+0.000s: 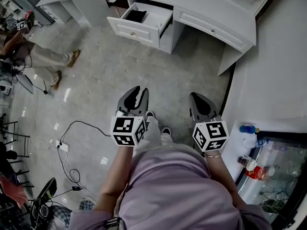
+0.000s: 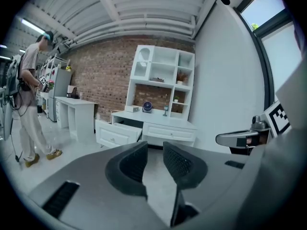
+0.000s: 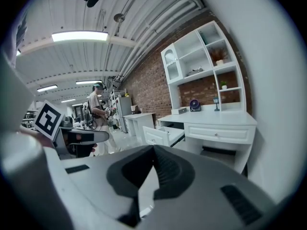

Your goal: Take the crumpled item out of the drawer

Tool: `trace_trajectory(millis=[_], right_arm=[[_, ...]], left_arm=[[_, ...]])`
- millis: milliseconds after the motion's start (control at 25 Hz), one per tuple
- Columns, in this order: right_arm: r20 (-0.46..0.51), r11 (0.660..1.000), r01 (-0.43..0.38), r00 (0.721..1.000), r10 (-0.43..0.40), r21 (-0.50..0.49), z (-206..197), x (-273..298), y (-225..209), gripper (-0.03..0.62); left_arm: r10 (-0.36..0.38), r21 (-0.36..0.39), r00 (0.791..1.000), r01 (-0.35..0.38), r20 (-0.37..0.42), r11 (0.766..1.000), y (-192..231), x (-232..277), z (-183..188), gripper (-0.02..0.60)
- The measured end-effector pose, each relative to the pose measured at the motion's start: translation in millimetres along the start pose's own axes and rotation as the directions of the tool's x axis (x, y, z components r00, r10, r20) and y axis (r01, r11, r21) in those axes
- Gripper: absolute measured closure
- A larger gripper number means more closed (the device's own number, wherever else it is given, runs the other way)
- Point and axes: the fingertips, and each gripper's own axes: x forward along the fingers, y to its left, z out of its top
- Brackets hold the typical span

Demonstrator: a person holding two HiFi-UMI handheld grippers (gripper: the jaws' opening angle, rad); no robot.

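Left gripper (image 2: 154,150) is held with its jaws slightly spread. Nothing is between them, and only floor (image 2: 153,176) is seen through the gap. Right gripper (image 3: 153,148) is held with its jaws pressed together at the tips, and nothing is pinched. In the head view both are carried low in front of the body, left gripper (image 1: 140,91) and right gripper (image 1: 195,96) side by side, well apart from the desk (image 1: 211,8).

The drawer (image 1: 132,30) is pulled out at the desk's left end. A dark crumpled item (image 1: 136,16) is seen lying inside, toward the left side of the drawer. From both gripper views it is hidden behind the drawer front (image 2: 114,134). Whether it is cloth, paper or plastic cannot be told at this range.

The item is judged light and soft, likely to give under the pads and not fragile, and not slippery if it is cloth. A raised fold near its top middle is judged the best hold, taken from above and kept clear of the drawer walls. A shallow pinch could let it slip out.

A second person (image 1: 33,51) is seen at the far left, clear of the path.
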Motion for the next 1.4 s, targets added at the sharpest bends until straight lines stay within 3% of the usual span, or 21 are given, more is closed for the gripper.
trace_trajectory(millis=[320,880,1400], right_arm=[[-0.034,0.999,0.033,0.999,-0.032,0.022,-1,30,-15,0.591],[-0.043,0.999,0.045,0.998,-0.044,0.015,56,168,-33,0.591],[-0.054,0.998,0.057,0.997,-0.056,0.031,92,269,-37,0.591]], left_arm=[[-0.006,0.009,1.0,0.006,-0.002,1.0,26,31,14,0.431],[-0.048,0.017,0.999,0.047,0.019,0.999,110,149,72,0.422],[-0.077,0.015,0.997,0.077,-0.002,0.997,177,227,104,0.419]])
